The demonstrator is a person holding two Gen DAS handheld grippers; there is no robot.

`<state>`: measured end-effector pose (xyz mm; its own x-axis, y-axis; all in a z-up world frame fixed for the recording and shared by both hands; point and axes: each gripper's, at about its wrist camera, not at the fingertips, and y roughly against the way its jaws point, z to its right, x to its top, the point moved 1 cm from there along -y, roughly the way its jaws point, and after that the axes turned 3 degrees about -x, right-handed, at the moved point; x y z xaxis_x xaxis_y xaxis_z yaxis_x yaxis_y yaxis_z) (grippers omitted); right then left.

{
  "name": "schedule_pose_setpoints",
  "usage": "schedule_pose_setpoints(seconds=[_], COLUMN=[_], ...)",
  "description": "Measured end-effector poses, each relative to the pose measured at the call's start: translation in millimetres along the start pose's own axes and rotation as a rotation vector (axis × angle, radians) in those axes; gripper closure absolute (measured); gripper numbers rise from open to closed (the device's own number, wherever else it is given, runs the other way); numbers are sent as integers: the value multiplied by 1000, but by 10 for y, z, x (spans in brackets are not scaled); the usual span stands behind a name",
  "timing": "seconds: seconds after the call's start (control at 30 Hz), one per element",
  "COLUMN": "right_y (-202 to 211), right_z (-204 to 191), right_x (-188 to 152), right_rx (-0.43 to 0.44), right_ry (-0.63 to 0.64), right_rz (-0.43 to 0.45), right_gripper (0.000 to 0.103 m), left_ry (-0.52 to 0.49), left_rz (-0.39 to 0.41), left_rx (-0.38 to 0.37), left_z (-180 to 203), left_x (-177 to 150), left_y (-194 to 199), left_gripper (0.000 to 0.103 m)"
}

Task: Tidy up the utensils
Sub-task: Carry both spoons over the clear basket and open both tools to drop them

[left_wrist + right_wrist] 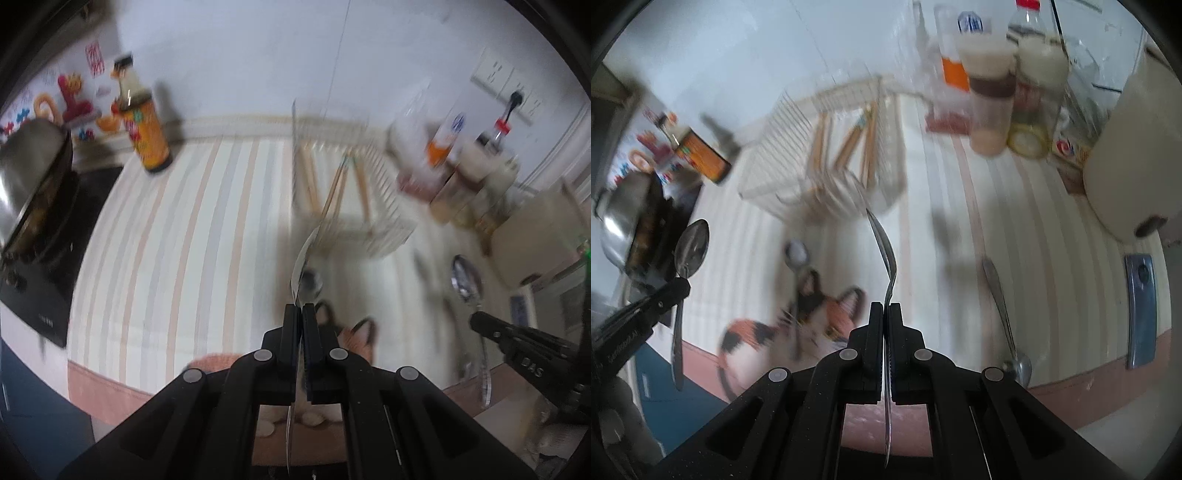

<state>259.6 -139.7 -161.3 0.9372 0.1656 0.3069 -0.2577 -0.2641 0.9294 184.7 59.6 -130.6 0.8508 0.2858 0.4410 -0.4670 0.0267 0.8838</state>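
Two steel spoons (303,258) (882,243), each held edge-on.

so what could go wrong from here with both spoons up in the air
1. Each hand-held gripper, left and right, pinches its spoon edge-on by the thin handle, so either spoon could swivel or slip out.
2. A cat sits at the table edge right below them; a dropped spoon might hit it.
3. Bottles crowd beside the rack, so a wide swing could knock one over.
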Motion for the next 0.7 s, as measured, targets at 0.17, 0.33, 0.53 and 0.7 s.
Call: schedule_pose_setpoints(seconds=[0.17,0.33,0.53,0.7], right_y=[176,208,-165,-672], right_z=[-39,-113,-216,-274], right_x=[449,1041,1658,1980], right_rx=[81,127,164,143], right_ry=[-39,-59,-99,-119], right_rz=[40,81,39,-19], right_gripper=[101,101,101,101], left_ry=[26,68,147,201], left_rz=[56,63,-13,-109], left_rx=[-97,-191,-263,-286], left_z=[99,144,80,-24], left_x=[457,1000,1560,1743], left_y=[256,224,-270,-808], left_gripper=[102,102,102,102])
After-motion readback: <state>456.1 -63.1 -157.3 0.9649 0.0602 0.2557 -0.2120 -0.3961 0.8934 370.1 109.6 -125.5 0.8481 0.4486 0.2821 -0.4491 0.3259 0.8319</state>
